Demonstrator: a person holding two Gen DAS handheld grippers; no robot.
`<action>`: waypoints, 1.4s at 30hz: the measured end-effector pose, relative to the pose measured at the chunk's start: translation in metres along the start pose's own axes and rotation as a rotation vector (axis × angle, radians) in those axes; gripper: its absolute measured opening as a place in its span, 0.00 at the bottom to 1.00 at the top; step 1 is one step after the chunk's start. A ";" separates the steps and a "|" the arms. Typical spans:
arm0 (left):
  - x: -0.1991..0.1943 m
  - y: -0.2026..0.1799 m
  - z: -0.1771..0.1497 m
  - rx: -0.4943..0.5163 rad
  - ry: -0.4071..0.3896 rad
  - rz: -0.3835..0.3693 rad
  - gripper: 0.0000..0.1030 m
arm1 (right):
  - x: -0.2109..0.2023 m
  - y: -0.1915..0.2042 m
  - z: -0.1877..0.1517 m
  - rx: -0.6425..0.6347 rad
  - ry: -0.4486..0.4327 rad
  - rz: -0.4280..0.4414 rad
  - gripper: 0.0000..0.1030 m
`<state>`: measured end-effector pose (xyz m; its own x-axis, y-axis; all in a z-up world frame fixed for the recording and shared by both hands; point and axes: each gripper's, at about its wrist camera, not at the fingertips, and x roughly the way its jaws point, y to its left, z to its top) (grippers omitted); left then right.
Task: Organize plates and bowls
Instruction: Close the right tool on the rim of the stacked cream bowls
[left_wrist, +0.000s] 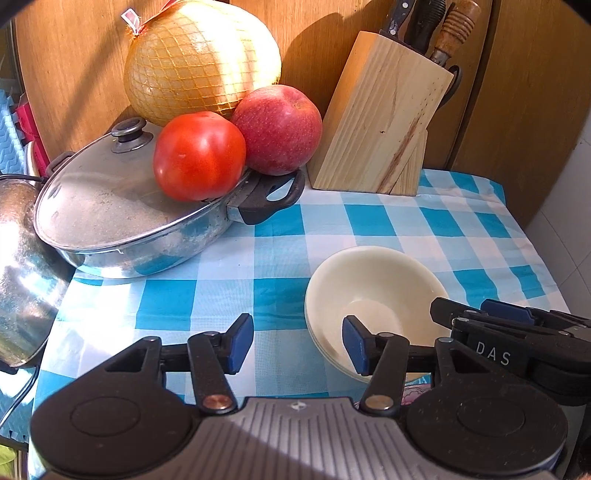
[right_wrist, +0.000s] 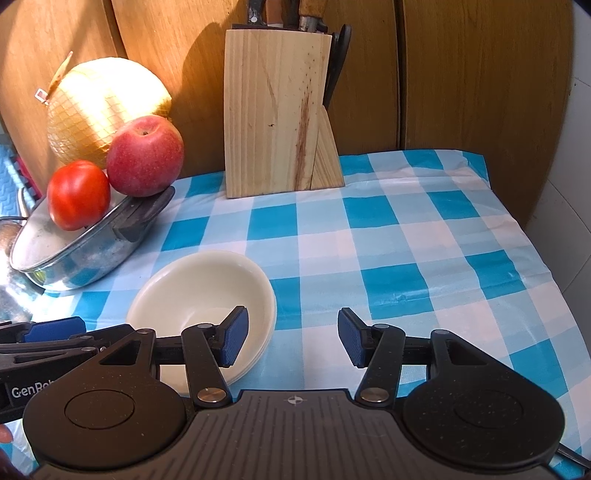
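Note:
A stack of cream bowls (left_wrist: 373, 291) sits on the blue-and-white checked tablecloth (left_wrist: 221, 295); it also shows in the right wrist view (right_wrist: 207, 291). My left gripper (left_wrist: 297, 345) is open and empty, its right pad over the stack's near left rim. My right gripper (right_wrist: 291, 338) is open and empty, its left pad over the stack's near right rim. Each gripper shows at the edge of the other's view: the right one (left_wrist: 517, 332), the left one (right_wrist: 48, 339). I see no plates.
A lidded steel pan (left_wrist: 122, 218) at the left carries a tomato (left_wrist: 199, 155) and a red apple (left_wrist: 277, 129), with a netted pomelo (left_wrist: 203, 59) behind. A wooden knife block (left_wrist: 384, 114) stands at the back against wood panels. A steel pot (left_wrist: 22, 280) sits far left.

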<state>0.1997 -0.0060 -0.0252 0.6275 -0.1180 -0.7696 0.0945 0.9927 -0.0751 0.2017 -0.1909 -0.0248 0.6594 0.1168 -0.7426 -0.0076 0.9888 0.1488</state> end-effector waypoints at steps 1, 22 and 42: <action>0.002 0.001 0.002 -0.005 -0.002 -0.001 0.45 | 0.002 0.000 0.000 0.004 0.004 -0.001 0.60; 0.053 -0.011 0.003 -0.008 0.136 -0.079 0.16 | 0.041 -0.008 0.000 0.145 0.156 0.153 0.19; -0.010 -0.015 0.007 0.018 0.020 -0.114 0.17 | -0.020 -0.006 0.010 0.106 0.027 0.184 0.19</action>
<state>0.1974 -0.0201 -0.0123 0.5961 -0.2289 -0.7696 0.1782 0.9723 -0.1512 0.1960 -0.2003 -0.0044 0.6339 0.2985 -0.7135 -0.0459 0.9354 0.3506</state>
